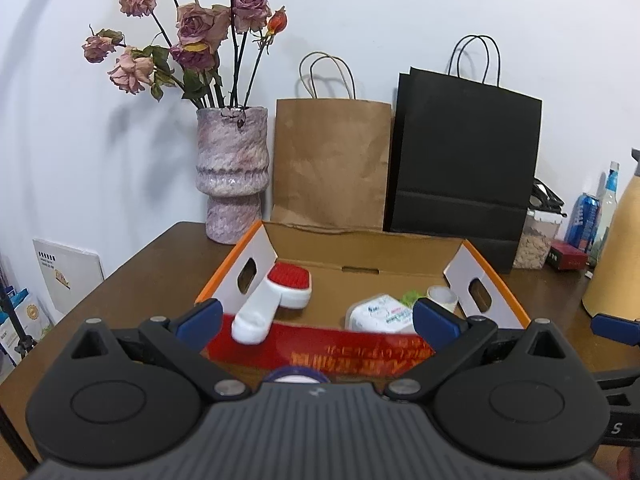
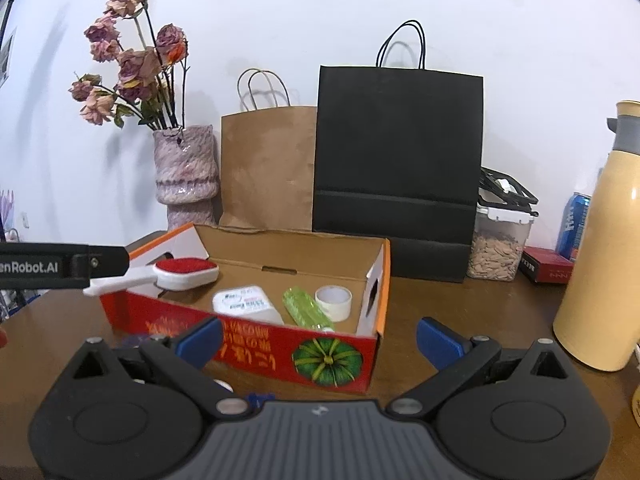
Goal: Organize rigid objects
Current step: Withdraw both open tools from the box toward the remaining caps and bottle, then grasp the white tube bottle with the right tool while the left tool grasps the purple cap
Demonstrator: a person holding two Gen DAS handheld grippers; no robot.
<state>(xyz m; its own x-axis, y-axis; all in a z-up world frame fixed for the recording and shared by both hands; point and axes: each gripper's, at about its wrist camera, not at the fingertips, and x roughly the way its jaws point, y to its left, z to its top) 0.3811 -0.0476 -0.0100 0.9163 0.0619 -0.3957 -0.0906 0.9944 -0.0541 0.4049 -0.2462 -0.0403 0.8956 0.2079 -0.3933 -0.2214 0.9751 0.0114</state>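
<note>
Left wrist view: the left tool (image 1: 318, 320) gapes empty above the box (image 1: 360, 350); the brush (image 1: 276, 294) lies inside, handle propped over the front wall, probably just dropped. The right tool (image 2: 320, 338) also gapes empty.

Both of my wrist views are evenly and brightly lit by soft indoor light. The white wall (image 1: 400, 8) shows no harsh glare. Faint, blurred shadows of the dried flowers (image 1: 188, 36) fall on the wall to their left, and the paper bag handles (image 2: 262, 88) cast soft shadows just beside themselves. A small sheen sits on the vase (image 2: 184, 168). Fisheye distortion bends the wall and the surface (image 1: 152, 264) edges, and dark vignetting fills the upper corners. The left hand-held gripper (image 1: 318, 322) body is near the lens and slightly soft; the box's (image 1: 352, 350) near wall is blurred.
</note>
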